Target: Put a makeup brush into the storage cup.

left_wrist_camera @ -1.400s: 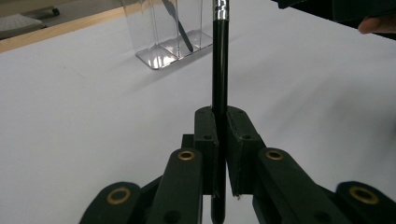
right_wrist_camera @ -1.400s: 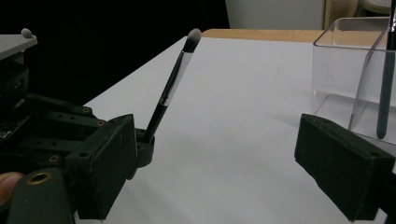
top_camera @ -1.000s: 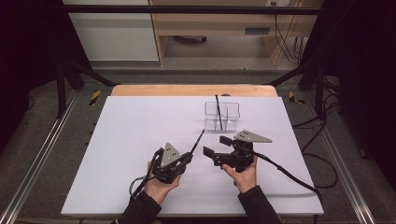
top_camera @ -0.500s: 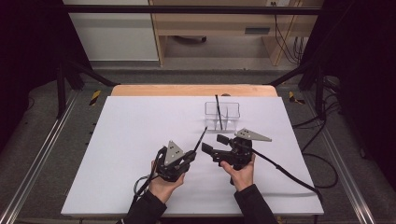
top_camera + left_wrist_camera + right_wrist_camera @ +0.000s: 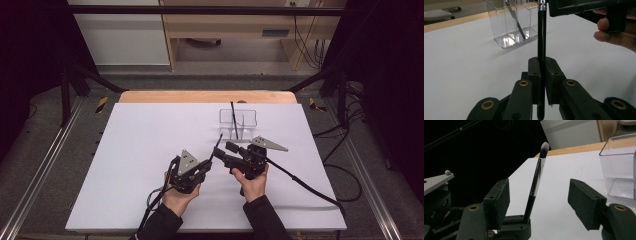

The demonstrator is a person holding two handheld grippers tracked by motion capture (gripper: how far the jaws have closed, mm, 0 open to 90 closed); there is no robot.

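Note:
My left gripper [image 5: 206, 165] is shut on the black handle of a makeup brush [image 5: 216, 145], which rises tilted toward the far right. In the left gripper view the handle [image 5: 541, 37] stands between the pressed jaws [image 5: 543, 65]. My right gripper [image 5: 224, 151] sits just right of it, with its jaws on either side of the brush. In the right gripper view the silver ferrule and pale bristles [image 5: 537, 175] stand between the two pads [image 5: 540, 195] without touching them. These jaws have just been closing and there are still gaps on both sides.
A clear divided holder [image 5: 238, 125] stands behind the grippers on the white table [image 5: 125, 150], with another dark brush [image 5: 233, 120] leaning in it. The holder also appears at the right edge [image 5: 621, 170] of the right gripper view. Cables trail toward the front edge.
The right gripper has shifted a little left so its jaws straddle the brush, and its jaws have narrowed. The left gripper keeps its hold on the handle.

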